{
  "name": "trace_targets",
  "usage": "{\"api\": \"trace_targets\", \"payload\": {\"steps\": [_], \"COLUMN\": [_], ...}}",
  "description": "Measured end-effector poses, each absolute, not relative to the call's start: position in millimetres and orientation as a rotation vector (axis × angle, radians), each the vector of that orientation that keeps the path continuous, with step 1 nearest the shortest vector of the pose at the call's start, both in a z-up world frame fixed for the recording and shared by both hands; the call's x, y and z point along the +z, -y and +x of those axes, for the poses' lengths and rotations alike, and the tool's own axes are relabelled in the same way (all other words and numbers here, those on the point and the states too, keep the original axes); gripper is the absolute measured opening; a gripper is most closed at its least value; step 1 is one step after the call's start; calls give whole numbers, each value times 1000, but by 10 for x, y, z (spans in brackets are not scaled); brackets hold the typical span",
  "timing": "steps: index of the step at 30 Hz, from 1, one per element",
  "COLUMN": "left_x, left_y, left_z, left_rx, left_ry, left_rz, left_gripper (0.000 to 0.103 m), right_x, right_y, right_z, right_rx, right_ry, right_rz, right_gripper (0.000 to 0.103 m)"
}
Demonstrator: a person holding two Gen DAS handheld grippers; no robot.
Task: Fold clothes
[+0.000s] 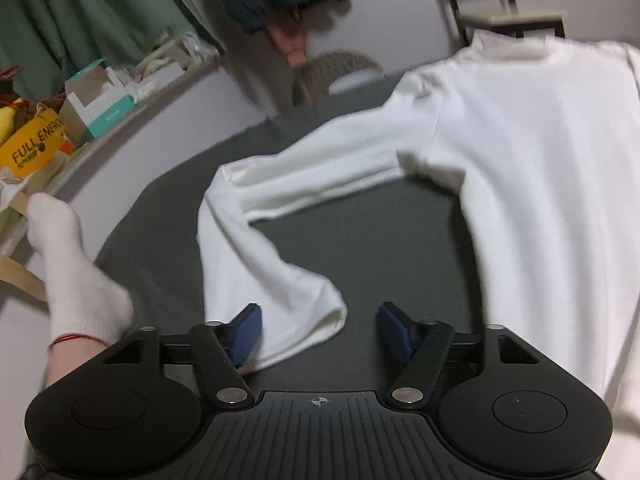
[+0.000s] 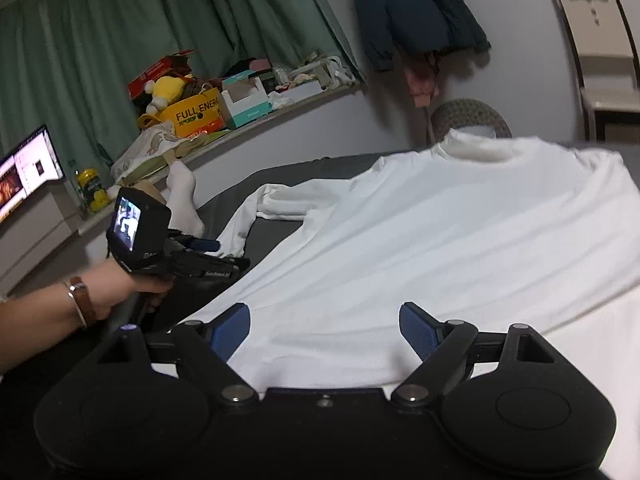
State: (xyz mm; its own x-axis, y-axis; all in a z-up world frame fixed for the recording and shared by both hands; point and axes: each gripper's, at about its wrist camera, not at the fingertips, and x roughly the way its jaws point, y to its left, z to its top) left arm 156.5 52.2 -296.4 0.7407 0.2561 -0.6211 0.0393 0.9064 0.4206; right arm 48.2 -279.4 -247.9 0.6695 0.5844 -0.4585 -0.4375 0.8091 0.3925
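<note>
A white long-sleeved top [image 1: 520, 152] lies spread on a dark grey bed [image 1: 360, 248], collar toward the far wall. Its left sleeve [image 1: 260, 248] bends at the elbow and runs back toward me, the cuff ending between the blue pads of my left gripper [image 1: 320, 330], which stands open around it. In the right wrist view the same top [image 2: 440, 240] fills the middle, and my right gripper [image 2: 324, 328] is open over its lower hem. The left gripper [image 2: 208, 254] shows there too, held in a hand by the sleeve end.
A person's foot in a white sock [image 1: 76, 276] rests at the bed's left edge. A windowsill ledge [image 2: 280, 116] carries boxes, a yellow plush and a yellow bag. A wicker stool [image 2: 472, 118] and dark jacket [image 2: 412, 12] stand by the far wall; a monitor [image 2: 28, 172] at left.
</note>
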Motion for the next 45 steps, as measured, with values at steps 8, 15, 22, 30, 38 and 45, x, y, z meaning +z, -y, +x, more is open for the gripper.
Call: {"api": "trace_targets", "payload": {"steps": [8,15,22,30,38,45], "left_x": [-2754,-1742,-804,-1094,-2365,-2633], "left_y": [-838,-1231,-819,682,1676,1498], "left_z": [1556,1406,1194,787,335,180], "left_rx": [152,55,-250,-773,-865,-809], "left_ry": [-706,-569,-480,-562,-735,-663], "left_rz": [232,28,-63,-31,194,130], "left_gripper": [6,5,5,5,6,5], "right_x": [-2467,-2367,-2325,-2289,-2289,-2018], "right_y": [3061,3145,3243,3869,3882,2981], "right_z": [479,450,456,401,425,862], "right_rx": [552,554,548,355,300,451], "right_ry": [-595,-569,-567,-505,-497,-572], "right_rz": [396,406,443,567,391,75], "right_gripper": [81,82,82,82,82,79]}}
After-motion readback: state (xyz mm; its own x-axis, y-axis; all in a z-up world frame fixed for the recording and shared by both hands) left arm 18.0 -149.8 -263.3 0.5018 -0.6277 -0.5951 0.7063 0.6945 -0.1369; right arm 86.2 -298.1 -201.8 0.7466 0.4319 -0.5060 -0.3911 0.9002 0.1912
